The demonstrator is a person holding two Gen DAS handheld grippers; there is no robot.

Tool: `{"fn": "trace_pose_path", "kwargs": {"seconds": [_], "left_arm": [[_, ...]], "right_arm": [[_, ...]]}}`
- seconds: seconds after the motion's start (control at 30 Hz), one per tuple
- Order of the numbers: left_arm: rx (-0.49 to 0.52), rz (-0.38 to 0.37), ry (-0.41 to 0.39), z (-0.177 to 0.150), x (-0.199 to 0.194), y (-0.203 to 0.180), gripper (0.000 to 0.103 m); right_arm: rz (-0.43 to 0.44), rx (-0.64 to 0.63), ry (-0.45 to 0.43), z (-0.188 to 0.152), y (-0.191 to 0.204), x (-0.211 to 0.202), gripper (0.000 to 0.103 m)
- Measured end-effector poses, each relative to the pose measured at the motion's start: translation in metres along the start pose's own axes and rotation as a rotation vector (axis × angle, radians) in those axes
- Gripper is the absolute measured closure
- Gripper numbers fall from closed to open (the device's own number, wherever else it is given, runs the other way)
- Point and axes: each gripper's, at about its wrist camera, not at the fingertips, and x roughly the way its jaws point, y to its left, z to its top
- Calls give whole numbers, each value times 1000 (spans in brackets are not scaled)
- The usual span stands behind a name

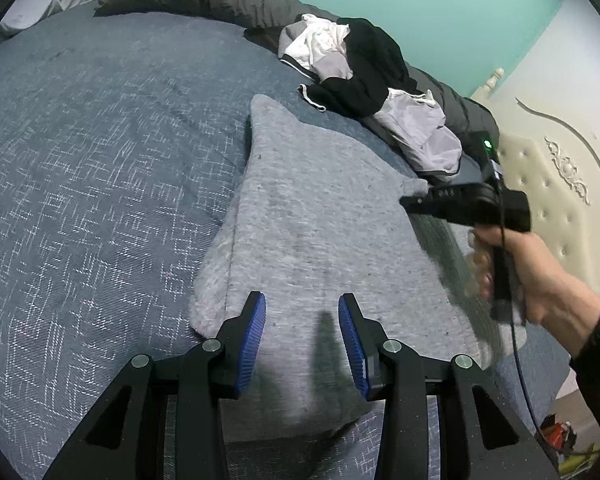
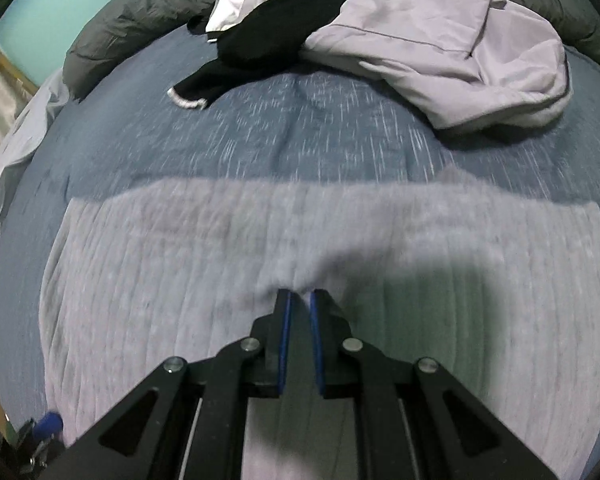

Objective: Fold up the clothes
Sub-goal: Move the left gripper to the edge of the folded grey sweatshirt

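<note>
The right gripper (image 2: pixel 299 294), jaws nearly closed and pinching a fold of the grey garment (image 2: pixel 180 264), is carrying it across, while the left gripper (image 1: pixel 302 300), half-open and empty, is waiting to flatten the fold next.

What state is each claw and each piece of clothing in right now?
Left claw: open, empty, above the grey garment.
Right claw: shut on a pinch of the grey garment.
Grey garment: spread on the bed, one part lifted.
Clothes pile: crumpled, unfolded.
Blue bedspread: spread flat.
</note>
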Motion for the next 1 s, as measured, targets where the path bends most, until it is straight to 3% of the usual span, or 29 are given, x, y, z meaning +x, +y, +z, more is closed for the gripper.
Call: {"fn": "trace_pose_path", "kwargs": {"seconds": [0.3, 0.47, 0.8, 1.0], "left_arm": [[6, 13, 6, -1, 4, -1, 61], [1, 12, 10, -1, 7, -1, 61], [-48, -8, -23, 0, -11, 4, 54], [-117, -7, -47, -6, -29, 11, 53]], "right_arm": [[19, -19, -46, 33, -4, 4, 97], [59, -6, -79, 24, -8, -23, 97], [207, 23, -162, -80, -15, -112, 97], [185, 113, -225, -139, -38, -131, 97]]}}
